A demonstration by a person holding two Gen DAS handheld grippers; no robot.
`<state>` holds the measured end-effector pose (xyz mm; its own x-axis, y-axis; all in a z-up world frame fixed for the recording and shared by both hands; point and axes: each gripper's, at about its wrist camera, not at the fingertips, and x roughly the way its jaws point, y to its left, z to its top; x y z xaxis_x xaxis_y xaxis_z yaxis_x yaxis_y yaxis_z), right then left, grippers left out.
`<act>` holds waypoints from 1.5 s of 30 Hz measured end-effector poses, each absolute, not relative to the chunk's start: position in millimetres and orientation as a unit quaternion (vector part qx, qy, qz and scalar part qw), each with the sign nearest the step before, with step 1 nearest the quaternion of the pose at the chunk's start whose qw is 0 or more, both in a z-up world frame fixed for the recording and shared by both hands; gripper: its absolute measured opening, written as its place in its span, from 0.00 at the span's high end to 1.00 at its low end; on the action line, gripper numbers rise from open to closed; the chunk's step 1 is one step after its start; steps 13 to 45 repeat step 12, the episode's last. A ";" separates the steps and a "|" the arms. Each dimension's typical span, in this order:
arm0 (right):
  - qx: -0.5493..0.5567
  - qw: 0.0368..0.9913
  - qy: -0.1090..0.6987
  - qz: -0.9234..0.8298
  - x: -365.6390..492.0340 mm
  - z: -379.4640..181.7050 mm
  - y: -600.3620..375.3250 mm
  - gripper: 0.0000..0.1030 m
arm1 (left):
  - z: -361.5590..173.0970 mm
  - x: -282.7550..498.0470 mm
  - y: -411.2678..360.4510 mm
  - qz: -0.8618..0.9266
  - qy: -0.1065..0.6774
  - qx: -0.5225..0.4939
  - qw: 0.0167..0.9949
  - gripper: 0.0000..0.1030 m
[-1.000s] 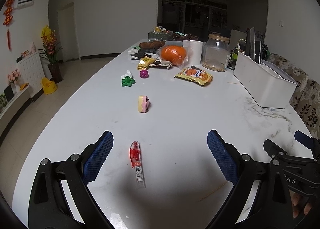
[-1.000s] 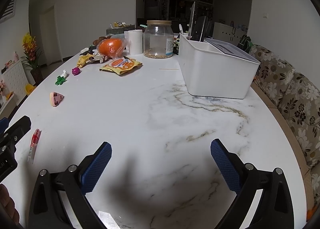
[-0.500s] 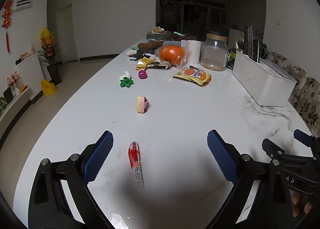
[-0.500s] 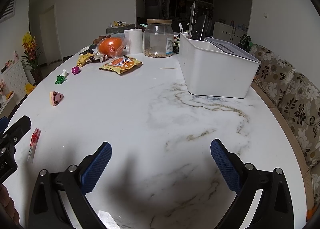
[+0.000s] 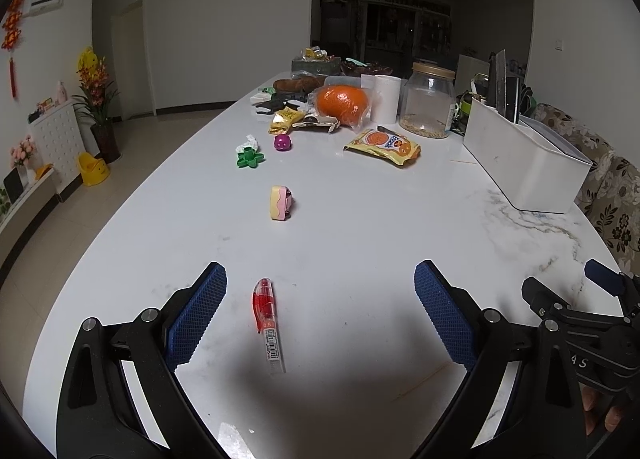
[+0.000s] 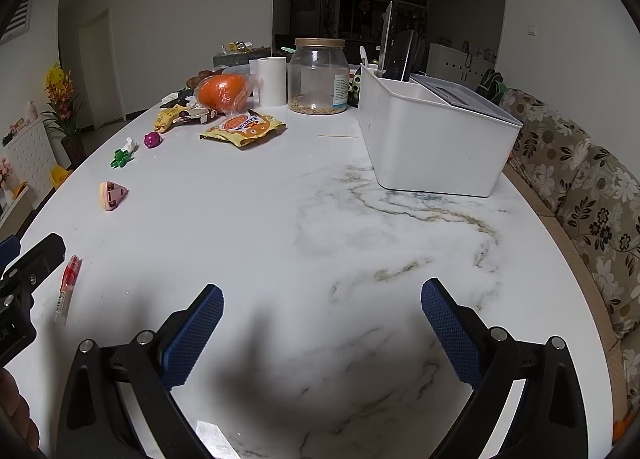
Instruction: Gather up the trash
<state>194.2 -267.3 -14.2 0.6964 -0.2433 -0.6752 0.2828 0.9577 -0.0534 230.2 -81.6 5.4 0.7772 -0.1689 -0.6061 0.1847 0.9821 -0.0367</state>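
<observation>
The left tongs (image 5: 320, 299) are held wide apart over the tabletop (image 5: 360, 227), and nothing is gripped. A red pen (image 5: 267, 321) is seen lying flat between the blue pads (image 5: 198, 311), nearer the left one, not touched. The right tongs (image 6: 322, 319) are also spread wide and empty, over bare marble. Much open room is left ahead of both. Farther out, a pink block (image 5: 281, 203) is found alone. A yellow snack bag (image 6: 243, 127) lies well away, near a jar (image 6: 319, 77). A white bin (image 6: 436, 147) is set by the right edge.
</observation>
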 end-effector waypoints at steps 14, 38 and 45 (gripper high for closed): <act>0.026 0.921 0.361 -0.142 195.4 -14.1 -266.9 0.05 | 4.3 231.7 -81.5 -0.089 0.328 0.011 0.940 0.10; 0.026 0.921 0.361 -0.142 195.4 -14.1 -266.9 0.05 | 4.3 231.7 -81.5 -0.089 0.328 0.011 0.940 0.10; 0.026 0.921 0.361 -0.142 195.4 -14.1 -266.9 0.05 | 4.3 231.7 -81.5 -0.089 0.328 0.011 0.940 0.10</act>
